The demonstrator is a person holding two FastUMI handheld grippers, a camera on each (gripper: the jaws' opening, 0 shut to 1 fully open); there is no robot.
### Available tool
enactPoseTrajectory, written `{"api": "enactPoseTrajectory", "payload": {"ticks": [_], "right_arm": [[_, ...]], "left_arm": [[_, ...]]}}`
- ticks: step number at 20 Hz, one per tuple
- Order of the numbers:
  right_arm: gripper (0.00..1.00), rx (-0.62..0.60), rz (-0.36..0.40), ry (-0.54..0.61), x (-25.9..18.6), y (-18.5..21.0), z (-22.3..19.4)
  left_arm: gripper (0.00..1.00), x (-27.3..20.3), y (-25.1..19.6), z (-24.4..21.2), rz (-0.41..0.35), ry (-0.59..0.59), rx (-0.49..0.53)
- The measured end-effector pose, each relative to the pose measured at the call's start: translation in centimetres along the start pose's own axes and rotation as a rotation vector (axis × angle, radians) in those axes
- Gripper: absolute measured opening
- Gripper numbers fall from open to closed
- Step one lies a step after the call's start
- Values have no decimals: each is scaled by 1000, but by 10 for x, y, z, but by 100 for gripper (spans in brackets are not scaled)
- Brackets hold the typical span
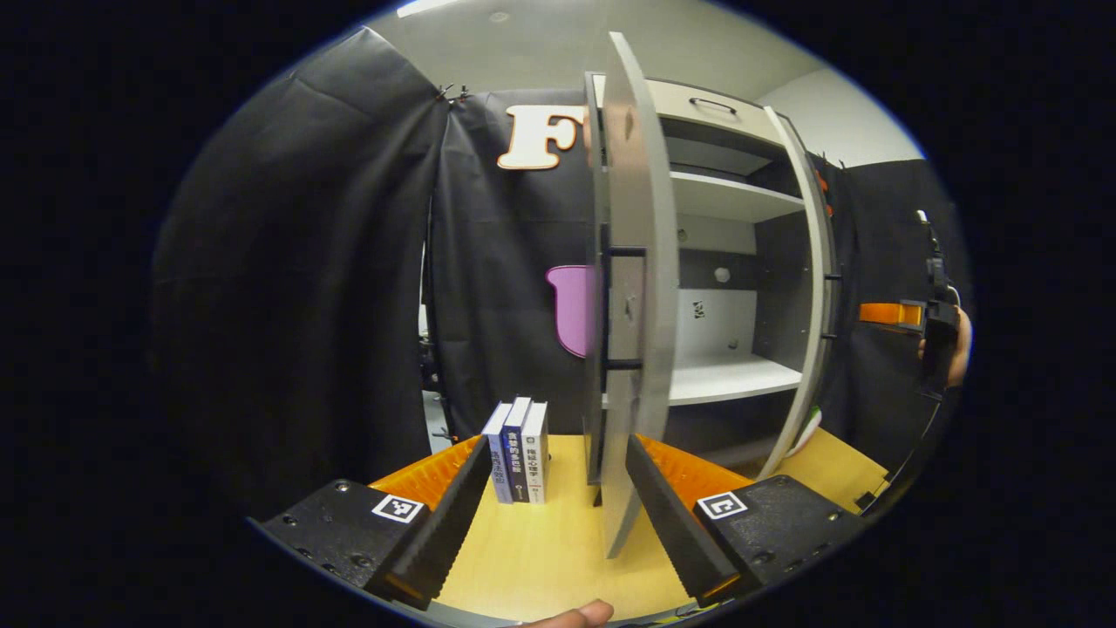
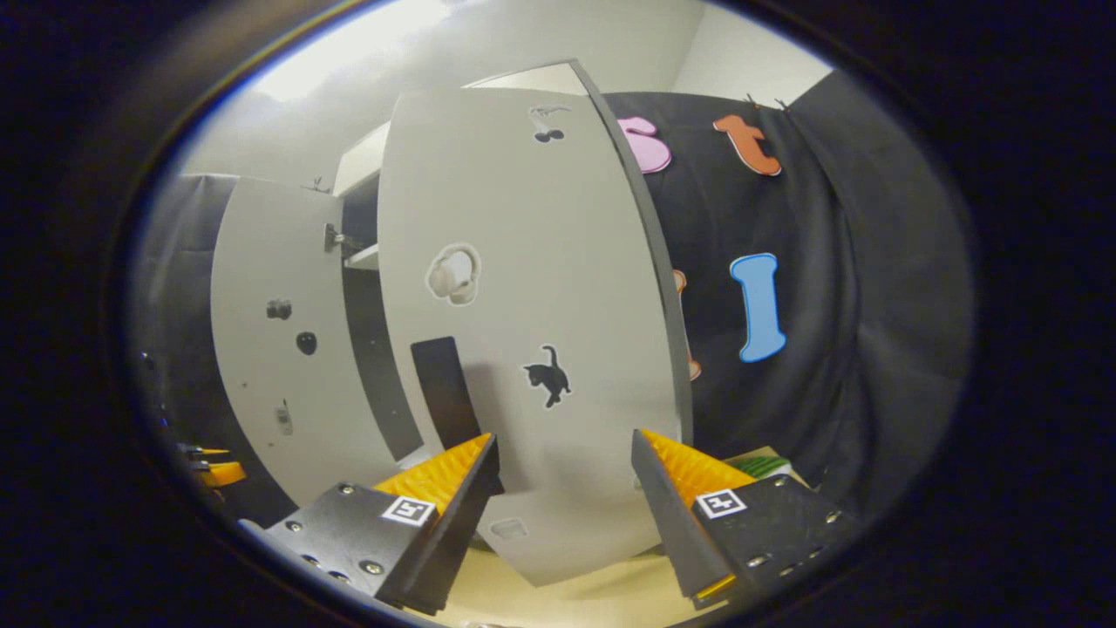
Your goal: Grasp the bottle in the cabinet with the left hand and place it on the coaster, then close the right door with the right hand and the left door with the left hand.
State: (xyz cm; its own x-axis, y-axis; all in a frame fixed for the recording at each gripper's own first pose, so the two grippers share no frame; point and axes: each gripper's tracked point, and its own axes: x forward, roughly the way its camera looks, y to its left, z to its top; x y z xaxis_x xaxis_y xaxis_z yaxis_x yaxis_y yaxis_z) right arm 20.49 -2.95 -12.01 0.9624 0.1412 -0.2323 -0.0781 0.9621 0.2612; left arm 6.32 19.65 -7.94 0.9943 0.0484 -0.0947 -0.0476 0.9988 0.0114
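Tongs on the left [image 1: 549, 497] stand wide apart at the bottom of the left gripper view, holding nothing. The left door [image 1: 636, 296] is seen edge-on in the middle of the frame, its lower edge reaching down into the gap between the fingers, nearer the right-hand one; whether it touches that finger cannot be told. Three books [image 1: 519, 449] stand upright on the wooden counter [image 1: 540, 558], just left of the door. Behind the door the cabinet [image 1: 741, 262] is open, with pale shelves showing right of centre. At the far right edge the right tongs [image 1: 907, 314] are held by a hand [image 1: 959, 344], well apart from the cabinet.

Across in the right gripper view, the right tongs [image 2: 567, 488] also stand wide, gripping nothing. The right door [image 2: 523, 349] spans the centre of the frame, its face toward the camera, its bottom edge between the fingers. The left door [image 2: 279, 349] shows at centre left.
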Motion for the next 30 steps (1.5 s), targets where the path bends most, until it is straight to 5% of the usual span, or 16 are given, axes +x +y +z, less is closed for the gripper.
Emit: {"api": "enactPoseTrajectory", "payload": {"ticks": [8,13,16,21,27,29,30], "right_arm": [[93,-21,-5,-7,-44,-12,4],[93,-20,-33,-28,-74,-7,9],[93,-23,-53,-76,-97,6,26],[93,-7,-46,-125,-153,33,39],[93,-76,-124,-160,-230,40,50],[93,-85,-144,-183,-251,46,52],[93,-77,-145,-189,-258,50,50]], "left_arm": [[96,72,51,51,54,-67,-4],[98,100,9,81,-123,-53,-47],[88,103,2,94,-96,-86,26],[88,98,-35,91,-87,-49,6],[88,92,-51,96,-36,-59,2],[95,91,-52,100,-21,-78,3],[88,89,-52,101,-13,-85,9]]}}
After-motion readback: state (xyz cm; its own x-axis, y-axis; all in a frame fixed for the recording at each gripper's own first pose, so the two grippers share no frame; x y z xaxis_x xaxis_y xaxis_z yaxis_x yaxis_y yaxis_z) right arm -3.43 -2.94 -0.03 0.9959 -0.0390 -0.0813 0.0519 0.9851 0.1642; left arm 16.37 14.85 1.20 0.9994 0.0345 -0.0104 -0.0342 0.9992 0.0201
